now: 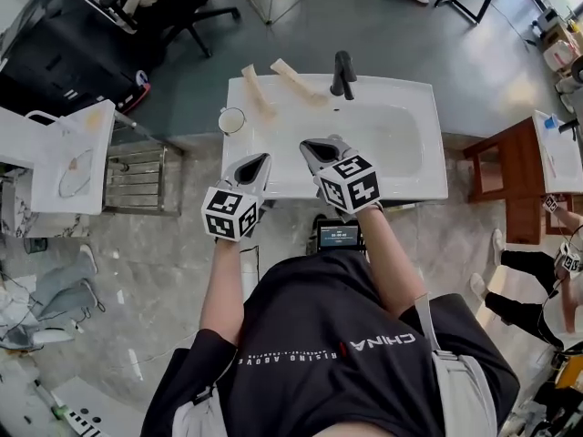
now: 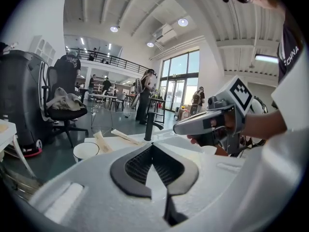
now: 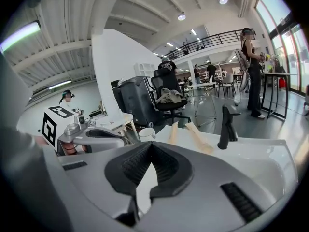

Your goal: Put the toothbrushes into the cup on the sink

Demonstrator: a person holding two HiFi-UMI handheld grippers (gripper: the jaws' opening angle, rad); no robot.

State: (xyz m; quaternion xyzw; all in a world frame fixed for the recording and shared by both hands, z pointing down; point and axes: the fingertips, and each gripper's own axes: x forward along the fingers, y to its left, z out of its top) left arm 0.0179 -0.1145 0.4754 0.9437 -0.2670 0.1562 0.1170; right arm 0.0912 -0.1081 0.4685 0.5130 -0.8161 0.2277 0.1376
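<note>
Two toothbrushes point(image 1: 256, 89) lie along the sink's point(image 1: 401, 189) back edge, the cup point(image 1: 231, 120) at its left edge. The left gripper point(image 1: 260, 160) and right gripper point(image 1: 314, 147) hover pressed together, empty; a pinch off-centre might flick a toothbrush into the basin.

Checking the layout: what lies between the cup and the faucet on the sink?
Two toothbrushes lie there on the sink's back rim, apart; the head view shows it.

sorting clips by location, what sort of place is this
Likely an open lab or workshop hall, not a bathroom: the sink stands freely on a bare floor, with an office chair, a railed mezzanine and tall windows.
</note>
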